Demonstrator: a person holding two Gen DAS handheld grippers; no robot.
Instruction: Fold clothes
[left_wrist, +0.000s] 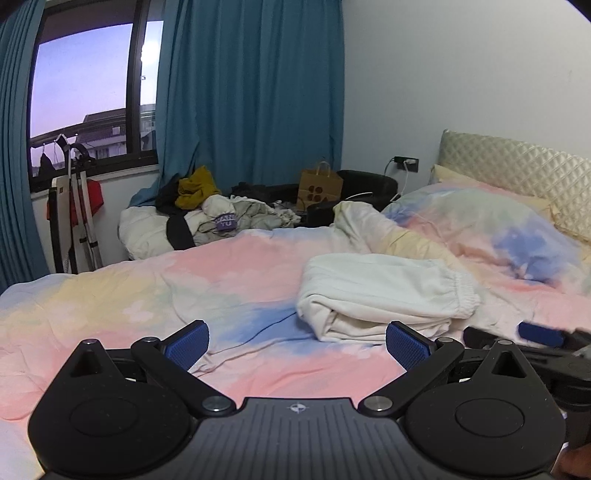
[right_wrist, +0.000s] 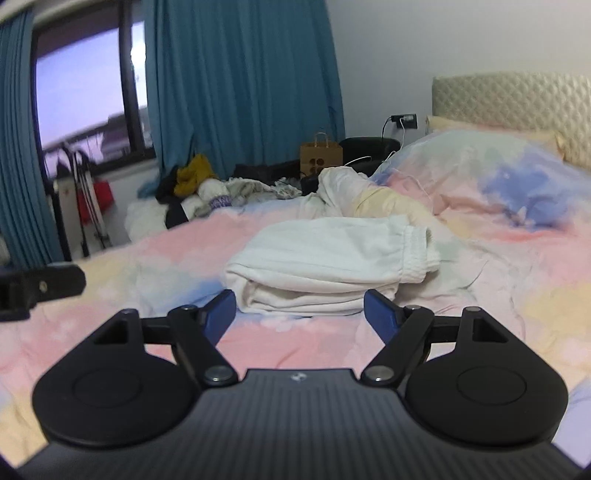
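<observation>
A folded white garment with an elastic cuff lies on the pastel pink, blue and yellow bedspread. My left gripper hovers over the bedspread just in front and to the left of it, jaws wide open and nothing between the blue pads. My right gripper sits directly in front of the garment's near edge, apart from it, open and empty. Each gripper shows at the edge of the other's view: the right gripper, the left gripper.
A heap of unfolded clothes lies past the far edge of the bed, with a brown paper bag and a dark seat behind. A rumpled duvet and quilted headboard are at the right; blue curtains and a window at the left.
</observation>
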